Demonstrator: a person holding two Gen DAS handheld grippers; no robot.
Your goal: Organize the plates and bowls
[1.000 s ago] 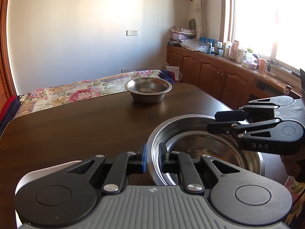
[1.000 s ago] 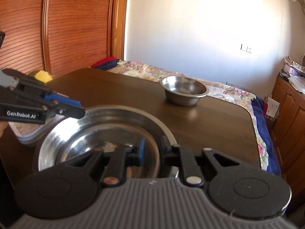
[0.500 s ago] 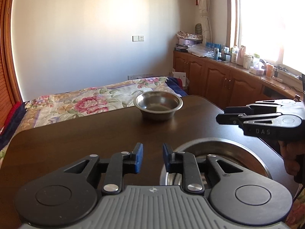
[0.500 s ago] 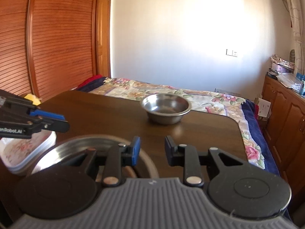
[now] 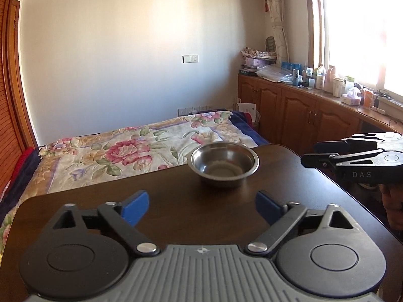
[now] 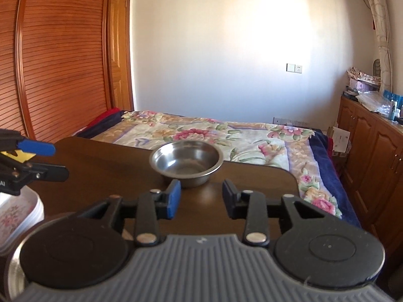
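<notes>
Two hand-held grippers (image 5: 201,207) (image 6: 200,198), one steel bowl (image 5: 223,163)

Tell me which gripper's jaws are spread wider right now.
The left gripper: its blue pads stand far apart and are opening, nothing between them. The right gripper shows a much narrower gap, also opening and empty.

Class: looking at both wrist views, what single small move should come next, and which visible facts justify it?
Probably carry the left gripper forward toward the small steel bowl. Its jaws are opening with nothing between them, and the bowl sits alone at the table's far edge.
</notes>
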